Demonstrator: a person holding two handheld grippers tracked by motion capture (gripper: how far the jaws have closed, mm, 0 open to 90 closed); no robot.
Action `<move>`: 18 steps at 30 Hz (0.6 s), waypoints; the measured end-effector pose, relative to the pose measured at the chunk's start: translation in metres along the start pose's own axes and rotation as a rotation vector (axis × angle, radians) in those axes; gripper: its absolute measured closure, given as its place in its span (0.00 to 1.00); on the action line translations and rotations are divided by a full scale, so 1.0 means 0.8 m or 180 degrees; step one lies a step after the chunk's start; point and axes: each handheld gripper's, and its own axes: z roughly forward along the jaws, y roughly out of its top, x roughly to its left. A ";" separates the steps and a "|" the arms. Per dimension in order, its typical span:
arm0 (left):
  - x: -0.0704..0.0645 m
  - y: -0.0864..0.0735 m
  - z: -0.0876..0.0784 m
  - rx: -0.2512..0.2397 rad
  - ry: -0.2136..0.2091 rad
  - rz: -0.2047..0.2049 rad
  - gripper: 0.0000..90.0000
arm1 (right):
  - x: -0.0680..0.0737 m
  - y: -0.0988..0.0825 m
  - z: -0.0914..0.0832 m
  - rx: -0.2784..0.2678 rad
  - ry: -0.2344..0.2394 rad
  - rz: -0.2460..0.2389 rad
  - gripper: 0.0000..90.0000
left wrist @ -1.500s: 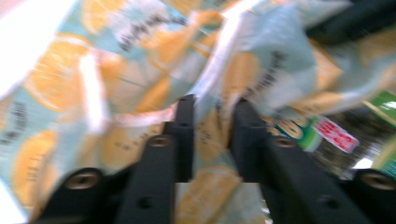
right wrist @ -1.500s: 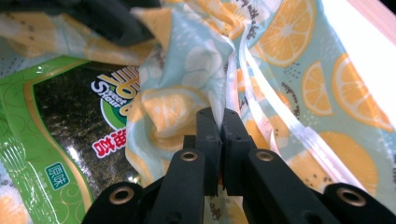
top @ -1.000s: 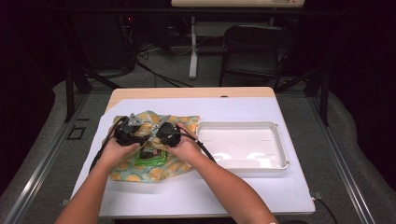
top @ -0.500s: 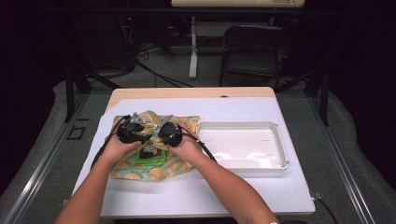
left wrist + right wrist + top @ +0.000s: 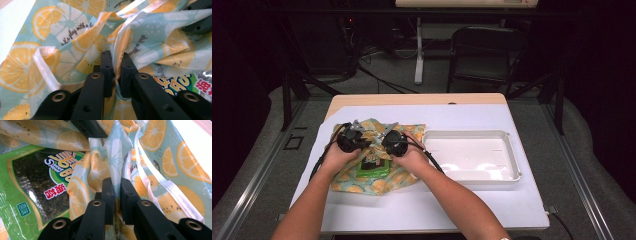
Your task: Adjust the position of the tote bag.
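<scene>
High view: both grippers meet over the citrus-print bag (image 5: pixel 377 177) on the table (image 5: pixel 472 120), beside a white tray (image 5: pixel 507 155).

Left gripper view: the left gripper (image 5: pixel 117 68) has just been closing and now pinches a bag fold.

Right gripper view: the right gripper (image 5: pixel 117 191) clamps another fold beside the seaweed packet (image 5: pixel 32 190). Next, probably pulling the mouth apart evenly.

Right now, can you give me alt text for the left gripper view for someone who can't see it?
The left tool has its two black jaws pinched on a fold of the lemon-print cloth, which bunches up around them. A green snack packet peeks out at lower right, and the other tool's black jaw shows at upper right.
</scene>
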 end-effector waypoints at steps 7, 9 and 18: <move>0.000 0.001 -0.005 -0.0050 0.0139 0.0029 0.99 | -0.003 0.001 -0.008 -0.0082 0.0037 0.0091 0.82; -0.001 0.002 -0.009 -0.0086 0.0203 0.0029 0.99 | -0.004 0.003 -0.016 -0.0205 0.0083 0.0184 0.77; 0.001 0.006 -0.033 -0.0323 0.0416 -0.0070 1.00 | 0.007 0.007 -0.041 -0.0464 0.0147 0.0113 0.62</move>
